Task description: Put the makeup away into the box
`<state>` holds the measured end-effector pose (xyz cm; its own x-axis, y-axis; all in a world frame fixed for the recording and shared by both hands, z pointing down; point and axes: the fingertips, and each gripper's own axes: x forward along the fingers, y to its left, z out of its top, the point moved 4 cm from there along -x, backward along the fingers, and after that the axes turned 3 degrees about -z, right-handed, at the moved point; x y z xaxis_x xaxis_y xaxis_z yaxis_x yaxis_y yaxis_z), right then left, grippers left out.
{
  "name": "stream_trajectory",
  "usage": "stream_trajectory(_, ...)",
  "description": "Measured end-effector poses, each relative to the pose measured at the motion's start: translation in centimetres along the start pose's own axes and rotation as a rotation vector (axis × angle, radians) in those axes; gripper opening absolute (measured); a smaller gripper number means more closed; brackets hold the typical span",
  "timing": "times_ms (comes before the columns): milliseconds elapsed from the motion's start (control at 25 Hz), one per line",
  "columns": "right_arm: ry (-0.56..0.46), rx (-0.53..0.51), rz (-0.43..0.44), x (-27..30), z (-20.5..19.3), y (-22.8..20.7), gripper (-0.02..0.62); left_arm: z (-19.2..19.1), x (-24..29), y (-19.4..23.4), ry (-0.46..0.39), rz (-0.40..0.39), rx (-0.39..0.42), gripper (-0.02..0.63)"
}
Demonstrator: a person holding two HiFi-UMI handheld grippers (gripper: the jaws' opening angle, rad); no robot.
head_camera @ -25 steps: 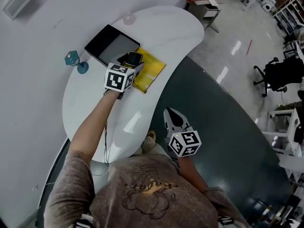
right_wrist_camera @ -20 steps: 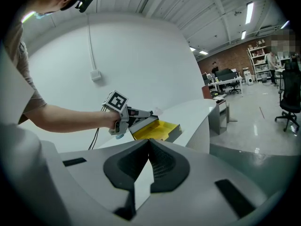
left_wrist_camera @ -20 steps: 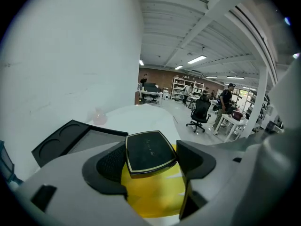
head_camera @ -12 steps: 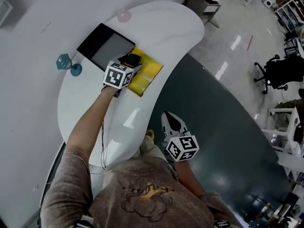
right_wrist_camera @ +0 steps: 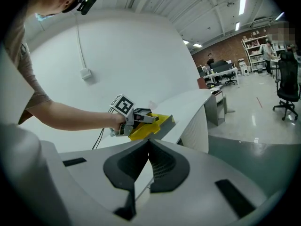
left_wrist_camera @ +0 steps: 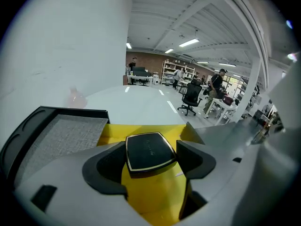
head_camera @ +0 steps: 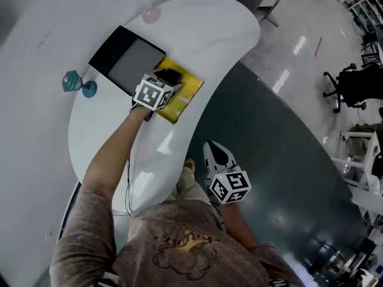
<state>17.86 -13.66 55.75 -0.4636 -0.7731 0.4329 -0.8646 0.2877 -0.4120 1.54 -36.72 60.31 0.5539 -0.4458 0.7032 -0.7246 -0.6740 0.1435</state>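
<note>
Head view: A white curved counter (head_camera: 197, 34) carries a flat black case with a grey lining (head_camera: 111, 43) and, just beside it, an open yellow box (head_camera: 187, 93). The left hand-held gripper (head_camera: 168, 80) reaches over the yellow box with a black rectangular compact with a gold rim (head_camera: 172, 75) between its jaws. The right hand-held gripper (head_camera: 218, 154) hangs off the counter's edge, over the dark floor and well apart from the boxes. A teal object (head_camera: 71, 80) and a blue one (head_camera: 90, 89) sit near the black case; a pink item (head_camera: 149, 14) lies at the far end.

Left gripper view: The jaws stand wide and clamp the compact (left_wrist_camera: 149, 150) by its two sides. The compact sits above the yellow box (left_wrist_camera: 155, 197); contact with the box cannot be judged. The black case (left_wrist_camera: 70, 110) lies to the left.

Right gripper view: The jaws are together with nothing between them. Beyond them, the left hand-held gripper (right_wrist_camera: 141, 117) is over the yellow box (right_wrist_camera: 162, 123).
</note>
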Motion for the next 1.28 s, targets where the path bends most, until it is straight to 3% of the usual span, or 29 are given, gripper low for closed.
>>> stream_trajectory(520, 0.015, 0.023, -0.024, 0.4, -0.7, -1.6, 0.003, -0.7, 3.4, -0.8, 0.045, -0.02, 0.028, 0.356)
stream_trajectory(1280, 0.012, 0.024, -0.038, 0.0, -0.8, -2.3, 0.004, -1.1, 4.2, -1.0, 0.11, -0.009, 0.027, 0.356)
